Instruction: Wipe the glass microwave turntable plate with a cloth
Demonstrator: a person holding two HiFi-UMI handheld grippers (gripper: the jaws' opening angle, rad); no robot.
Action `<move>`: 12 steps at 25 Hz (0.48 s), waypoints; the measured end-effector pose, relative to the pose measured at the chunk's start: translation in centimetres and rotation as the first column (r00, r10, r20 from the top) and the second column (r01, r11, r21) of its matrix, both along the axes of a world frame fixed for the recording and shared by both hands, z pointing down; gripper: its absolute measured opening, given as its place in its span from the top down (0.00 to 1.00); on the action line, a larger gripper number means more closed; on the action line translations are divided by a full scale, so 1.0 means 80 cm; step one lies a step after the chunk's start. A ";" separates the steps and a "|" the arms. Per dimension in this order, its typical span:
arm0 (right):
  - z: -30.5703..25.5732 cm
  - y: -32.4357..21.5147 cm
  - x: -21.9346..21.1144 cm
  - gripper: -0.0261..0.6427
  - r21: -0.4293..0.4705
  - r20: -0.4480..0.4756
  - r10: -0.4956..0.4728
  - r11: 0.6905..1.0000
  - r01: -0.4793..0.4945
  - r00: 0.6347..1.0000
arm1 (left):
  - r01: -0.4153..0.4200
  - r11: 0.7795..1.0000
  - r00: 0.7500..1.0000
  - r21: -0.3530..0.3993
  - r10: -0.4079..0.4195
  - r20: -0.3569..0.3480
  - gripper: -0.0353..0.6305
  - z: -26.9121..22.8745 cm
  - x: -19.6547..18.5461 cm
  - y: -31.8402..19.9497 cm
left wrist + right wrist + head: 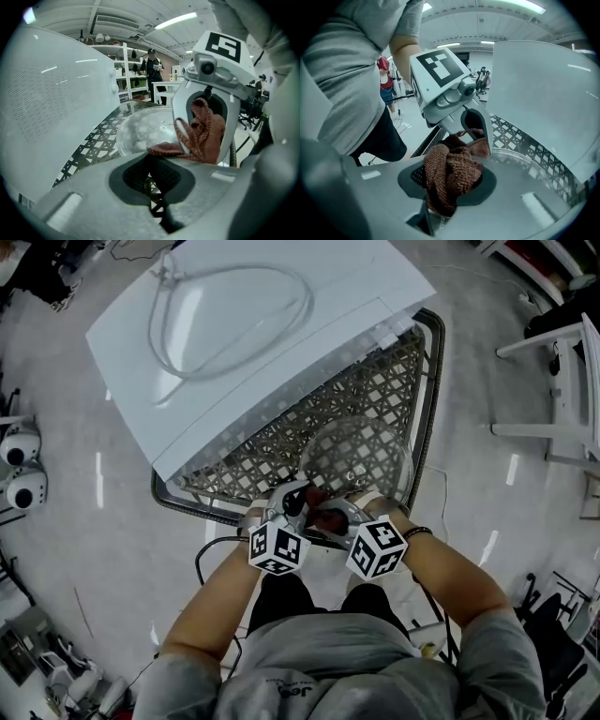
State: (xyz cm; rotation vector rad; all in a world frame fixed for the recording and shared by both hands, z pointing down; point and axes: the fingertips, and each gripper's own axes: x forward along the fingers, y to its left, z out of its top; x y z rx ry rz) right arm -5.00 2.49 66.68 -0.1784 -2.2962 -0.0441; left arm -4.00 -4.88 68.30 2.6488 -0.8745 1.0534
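The round glass turntable plate [361, 451] [143, 129] [520, 161] lies flat on the metal lattice table [281, 442], beside the white microwave [262, 324]. A red-brown knitted cloth [317, 510] [202, 133] [450, 173] hangs between my two grippers, above the plate's near edge. My right gripper [330, 517] [457, 157] is shut on the bunched bulk of the cloth. Facing it, my left gripper [298, 501] [157, 152] is shut on a flat corner of the same cloth. I cannot tell whether the cloth touches the glass.
A looped cable [234, 310] lies on the microwave's top. The microwave's side wall [47, 108] [543, 93] stands close beside the plate. Two white dome cameras [19, 465] sit on the floor at left, a white frame [562, 381] at right. A person [152, 70] stands far off.
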 end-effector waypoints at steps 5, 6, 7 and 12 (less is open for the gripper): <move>0.003 0.000 0.043 0.80 -0.033 -0.049 0.044 0.998 -0.045 0.998 | 0.002 1.000 1.000 0.000 -0.002 -0.003 0.95 0.001 0.000 0.000; 0.003 0.000 0.054 0.80 -0.040 -0.059 0.058 0.997 -0.060 0.997 | 0.003 1.000 1.000 0.000 -0.003 -0.003 0.95 0.001 -0.001 0.000; 0.003 -0.001 0.066 0.80 -0.047 -0.069 0.073 0.996 -0.077 0.995 | 0.004 1.000 1.000 0.001 -0.004 -0.003 0.95 0.001 -0.001 0.000; -0.001 -0.002 0.138 0.80 -0.064 -0.131 0.129 0.988 -0.138 0.983 | 0.006 1.000 1.000 0.003 -0.006 -0.002 0.95 0.000 -0.001 0.000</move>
